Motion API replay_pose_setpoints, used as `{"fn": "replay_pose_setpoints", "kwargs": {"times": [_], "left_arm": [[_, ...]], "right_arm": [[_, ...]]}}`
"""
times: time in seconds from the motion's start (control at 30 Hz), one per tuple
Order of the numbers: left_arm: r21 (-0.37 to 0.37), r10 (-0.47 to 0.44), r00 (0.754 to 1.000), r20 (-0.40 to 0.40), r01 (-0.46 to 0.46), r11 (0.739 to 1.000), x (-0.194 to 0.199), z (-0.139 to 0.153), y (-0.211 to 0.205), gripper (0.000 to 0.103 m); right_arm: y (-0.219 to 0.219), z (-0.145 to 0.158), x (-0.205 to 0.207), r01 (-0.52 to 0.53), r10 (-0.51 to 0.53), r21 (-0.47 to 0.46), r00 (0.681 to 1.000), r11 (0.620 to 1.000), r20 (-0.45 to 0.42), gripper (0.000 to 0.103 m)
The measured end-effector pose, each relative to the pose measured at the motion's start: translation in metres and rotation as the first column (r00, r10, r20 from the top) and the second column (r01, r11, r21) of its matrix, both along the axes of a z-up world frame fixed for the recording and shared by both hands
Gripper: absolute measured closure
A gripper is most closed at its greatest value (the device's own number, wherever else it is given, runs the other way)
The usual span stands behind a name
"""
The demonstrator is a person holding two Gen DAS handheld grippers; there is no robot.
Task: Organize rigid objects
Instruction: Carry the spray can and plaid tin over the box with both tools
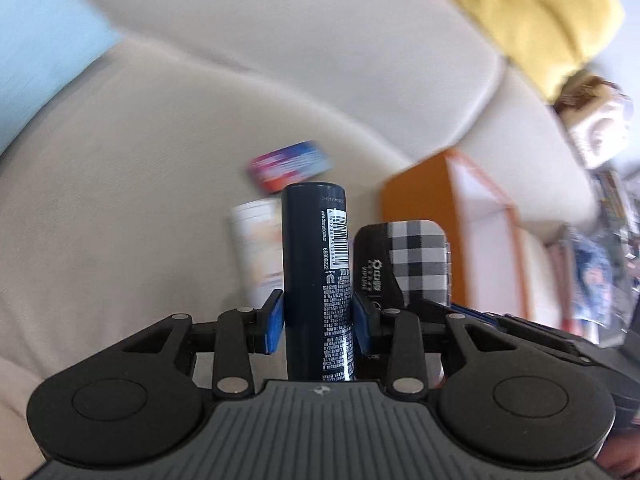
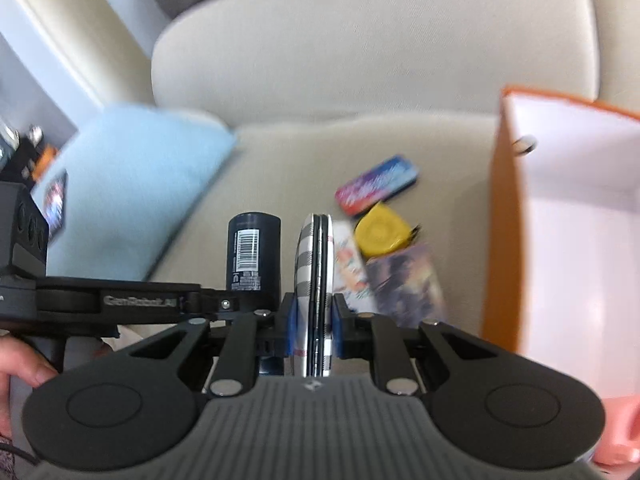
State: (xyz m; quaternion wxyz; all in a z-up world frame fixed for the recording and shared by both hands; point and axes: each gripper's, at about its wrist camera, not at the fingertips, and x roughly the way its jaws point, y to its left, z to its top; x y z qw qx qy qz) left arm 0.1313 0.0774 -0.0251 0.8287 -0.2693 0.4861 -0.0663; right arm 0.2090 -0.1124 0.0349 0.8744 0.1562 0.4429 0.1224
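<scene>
My left gripper [image 1: 318, 322] is shut on a dark blue cylindrical can [image 1: 316, 276] with a barcode, held upright above the sofa seat; the can also shows in the right wrist view [image 2: 253, 258]. My right gripper [image 2: 314, 326] is shut on a flat black-and-white plaid case [image 2: 314, 276], held on edge; the case also shows in the left wrist view [image 1: 416, 264]. On the seat lie a pink-blue tin [image 2: 376, 186], a yellow tape measure [image 2: 382, 234], a white printed tube [image 2: 352, 268] and a purple box [image 2: 406, 280]. An open orange box [image 2: 504, 216] stands at the right.
The cream sofa seat [image 1: 120, 200] carries a light blue cushion [image 2: 132, 184] at left and a yellow cushion [image 1: 540, 16] at right. A plush toy [image 1: 592, 120] sits beyond the orange box [image 1: 416, 236]. A hand [image 2: 16, 372] holds the left gripper's handle.
</scene>
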Motion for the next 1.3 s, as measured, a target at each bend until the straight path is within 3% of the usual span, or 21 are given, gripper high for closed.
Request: {"fn": "replay_pose_setpoints", "kwargs": {"times": [0.17,0.3,0.43,0.57,0.8,1.0,1.3], "left_arm": [[-0.046,-0.122,0.989,0.079,0.126,0.991,0.017,0.042,-0.056,0.063],[-0.057,-0.225,0.971,0.075,0.23,0.972,0.032,0.05,-0.113,0.063],[0.016,-0.297,0.955,0.012,0.296,0.955,0.048,0.036,-0.171,0.063],[0.169,-0.317,0.946,-0.073,0.325,0.931,0.068,0.015,-0.216,0.063],[0.37,-0.302,0.927,-0.221,0.366,0.854,0.083,-0.016,-0.257,0.063],[0.426,-0.265,0.908,-0.325,0.391,0.816,0.091,-0.037,-0.265,0.063],[0.447,-0.255,0.903,-0.345,0.397,0.802,0.094,-0.039,-0.265,0.064]], "right_arm": [[-0.06,0.043,-0.033,0.124,-0.124,0.005,0.985,0.992,0.121,0.085],[-0.114,0.059,-0.055,0.258,-0.252,-0.012,0.953,0.966,0.168,0.085],[-0.161,0.052,-0.072,0.367,-0.364,0.01,0.918,0.93,0.156,0.085],[-0.191,0.032,-0.079,0.42,-0.422,0.042,0.897,0.906,0.129,0.085],[-0.209,-0.013,-0.065,0.418,-0.423,0.086,0.904,0.904,0.063,0.085],[-0.22,-0.041,-0.048,0.373,-0.38,0.155,0.925,0.915,0.017,0.085],[-0.222,-0.062,-0.031,0.363,-0.362,0.186,0.931,0.913,-0.044,0.086]]}}
